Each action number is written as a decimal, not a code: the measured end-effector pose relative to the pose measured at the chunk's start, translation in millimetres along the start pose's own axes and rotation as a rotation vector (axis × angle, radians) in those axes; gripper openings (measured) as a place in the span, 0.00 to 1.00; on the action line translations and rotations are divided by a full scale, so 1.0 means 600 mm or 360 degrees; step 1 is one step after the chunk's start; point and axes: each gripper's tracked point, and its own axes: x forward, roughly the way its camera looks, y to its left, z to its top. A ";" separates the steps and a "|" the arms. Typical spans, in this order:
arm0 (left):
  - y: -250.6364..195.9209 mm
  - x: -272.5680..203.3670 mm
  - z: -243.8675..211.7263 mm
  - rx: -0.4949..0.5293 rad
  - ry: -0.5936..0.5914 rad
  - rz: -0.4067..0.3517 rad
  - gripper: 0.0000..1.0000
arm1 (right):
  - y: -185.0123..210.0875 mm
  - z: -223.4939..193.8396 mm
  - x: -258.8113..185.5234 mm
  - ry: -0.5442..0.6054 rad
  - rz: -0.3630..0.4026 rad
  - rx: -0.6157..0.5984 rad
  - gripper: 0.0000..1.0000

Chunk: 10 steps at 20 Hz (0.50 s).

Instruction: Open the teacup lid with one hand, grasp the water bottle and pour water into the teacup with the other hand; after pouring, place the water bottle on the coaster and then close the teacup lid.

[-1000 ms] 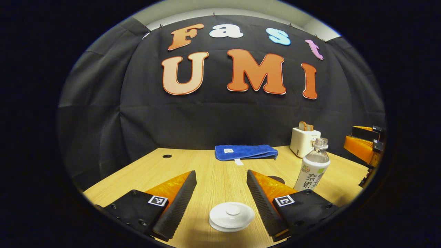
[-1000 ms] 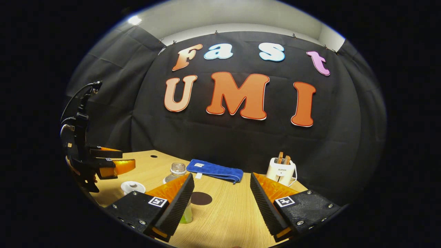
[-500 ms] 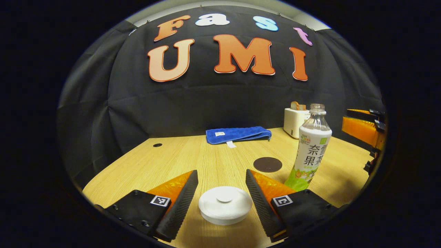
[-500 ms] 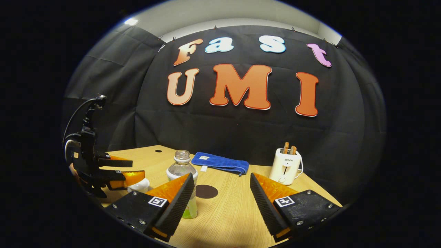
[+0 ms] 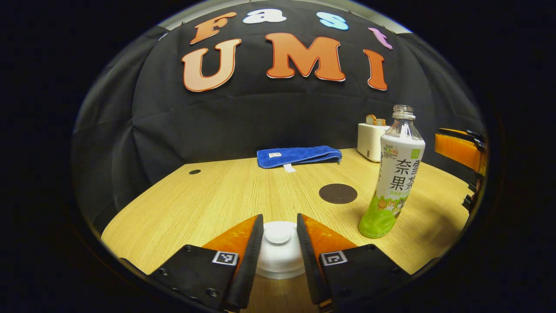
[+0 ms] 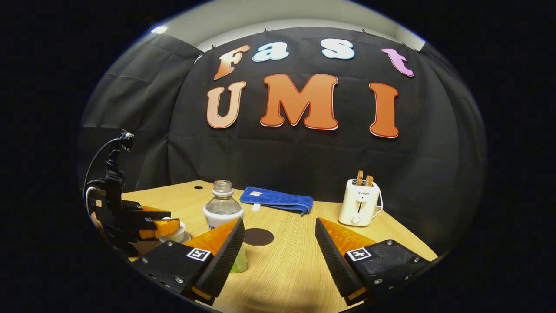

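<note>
The white teacup lid (image 5: 280, 256) with its round knob (image 5: 278, 232) lies low in the left gripper view. My left gripper (image 5: 279, 216) straddles the knob, narrowed but open, with thin slivers of lid showing on both sides. The cup beneath is hidden there; the right gripper view shows a bit of it as the white teacup (image 6: 177, 234) at the left gripper (image 6: 167, 221). The uncapped water bottle (image 5: 395, 174) stands upright to the right of the lid. My right gripper (image 6: 279, 224) is open and empty, the bottle (image 6: 222, 208) just behind its left finger. The dark round coaster (image 5: 338, 193) lies behind the bottle.
A folded blue towel (image 5: 299, 155) lies at the back of the wooden table (image 5: 208, 204). A white toaster (image 6: 359, 208) with toast stands at the back right. The black cloth wall closes off the far side.
My left gripper came down and forward over the lid and its fingers narrowed around the knob. The right gripper dipped slightly and stayed open.
</note>
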 end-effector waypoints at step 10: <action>0.013 -0.004 0.021 -0.0016 -0.0045 0.0042 0.32 | 0.013 -0.011 -0.001 0.0029 0.0055 -0.0013 0.98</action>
